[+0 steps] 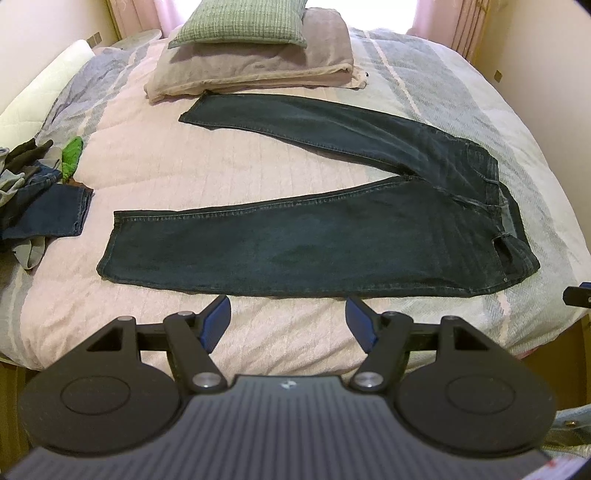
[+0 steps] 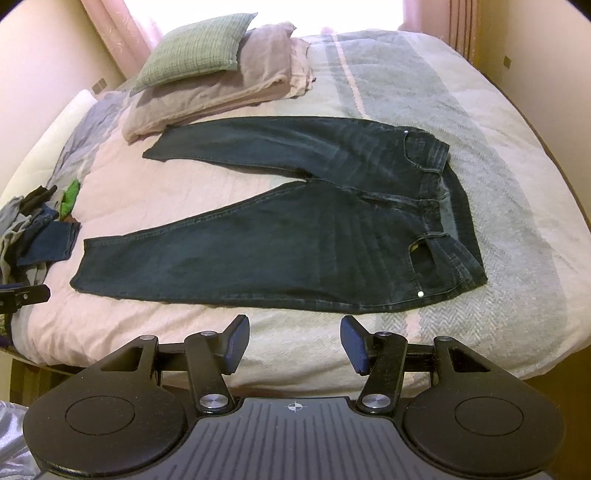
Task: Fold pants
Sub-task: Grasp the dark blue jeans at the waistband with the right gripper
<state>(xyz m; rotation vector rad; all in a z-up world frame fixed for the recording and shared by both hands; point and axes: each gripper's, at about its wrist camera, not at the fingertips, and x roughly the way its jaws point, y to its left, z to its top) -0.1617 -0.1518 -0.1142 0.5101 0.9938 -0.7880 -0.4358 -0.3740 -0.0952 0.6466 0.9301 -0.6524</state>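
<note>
Dark blue jeans [image 1: 314, 243] lie flat on the bed, legs spread in a V toward the left, waistband at the right. In the right wrist view the same jeans [image 2: 295, 254] show a white button near the front hem of the waist. My left gripper [image 1: 288, 317] is open and hovers just short of the near leg's lower edge, holding nothing. Equally open and empty, my right gripper [image 2: 293, 343] sits a little in front of the near leg and the waist. The right gripper's tip [image 1: 576, 295] peeks in at the left wrist view's right edge.
The bed [image 1: 166, 166] has a pink and grey quilt. A green cushion [image 1: 240, 22] on a folded blanket [image 1: 258, 70] lies at the far end, touching the far leg's cuff. A heap of clothes [image 1: 37, 195] sits at the left edge. The bed's front edge is just below the grippers.
</note>
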